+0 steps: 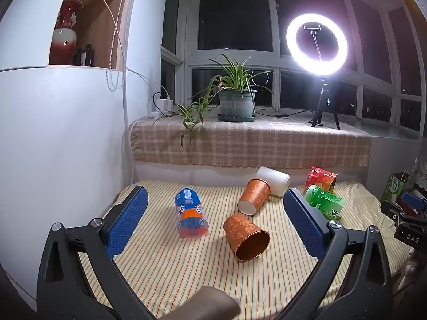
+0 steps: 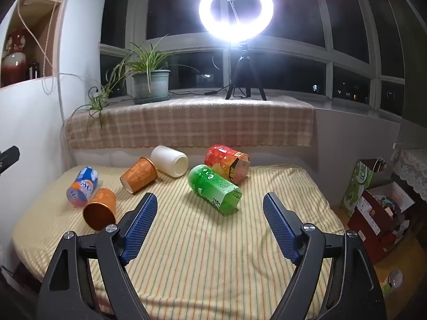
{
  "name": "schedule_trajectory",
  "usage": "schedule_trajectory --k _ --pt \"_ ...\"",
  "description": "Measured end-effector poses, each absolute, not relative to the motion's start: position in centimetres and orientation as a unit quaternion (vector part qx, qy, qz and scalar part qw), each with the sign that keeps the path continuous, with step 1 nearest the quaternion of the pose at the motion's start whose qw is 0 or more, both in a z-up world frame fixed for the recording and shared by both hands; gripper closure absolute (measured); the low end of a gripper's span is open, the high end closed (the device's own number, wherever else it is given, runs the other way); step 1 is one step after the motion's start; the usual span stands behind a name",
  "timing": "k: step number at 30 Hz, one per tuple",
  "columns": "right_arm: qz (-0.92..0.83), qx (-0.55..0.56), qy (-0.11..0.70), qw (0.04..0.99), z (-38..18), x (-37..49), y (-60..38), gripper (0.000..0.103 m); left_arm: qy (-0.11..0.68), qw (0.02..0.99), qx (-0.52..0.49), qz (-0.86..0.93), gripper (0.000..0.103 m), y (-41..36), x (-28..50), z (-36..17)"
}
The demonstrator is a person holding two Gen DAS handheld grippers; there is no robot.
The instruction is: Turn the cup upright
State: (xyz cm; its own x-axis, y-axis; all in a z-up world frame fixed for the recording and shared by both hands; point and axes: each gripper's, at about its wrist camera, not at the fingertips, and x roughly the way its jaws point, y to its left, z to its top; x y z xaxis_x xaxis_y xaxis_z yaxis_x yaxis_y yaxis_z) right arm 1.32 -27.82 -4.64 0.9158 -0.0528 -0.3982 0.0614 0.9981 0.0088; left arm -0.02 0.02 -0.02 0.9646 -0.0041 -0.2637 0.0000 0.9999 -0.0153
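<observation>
Several cups lie on their sides on the striped tablecloth. A blue-and-orange cup lies at the left; it shows in the right wrist view. A near orange cup has its mouth towards me. A far orange cup leans against a white cup. A green cup and a red cup lie at the right. My left gripper is open and empty above the cups. My right gripper is open and empty just before the green cup.
A checked cloth covers the windowsill, which bears a potted plant and a ring light on a tripod. A white wall runs along the left. Boxes and bags stand on the floor at the right.
</observation>
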Motion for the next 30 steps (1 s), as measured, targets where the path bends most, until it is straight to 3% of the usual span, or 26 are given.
schedule_trajectory --k 30 --pt "-0.027 0.000 0.213 0.977 -4.5 2.6 -26.8 0.022 0.149 0.989 -0.009 0.004 0.000 1.5 0.9 -1.8"
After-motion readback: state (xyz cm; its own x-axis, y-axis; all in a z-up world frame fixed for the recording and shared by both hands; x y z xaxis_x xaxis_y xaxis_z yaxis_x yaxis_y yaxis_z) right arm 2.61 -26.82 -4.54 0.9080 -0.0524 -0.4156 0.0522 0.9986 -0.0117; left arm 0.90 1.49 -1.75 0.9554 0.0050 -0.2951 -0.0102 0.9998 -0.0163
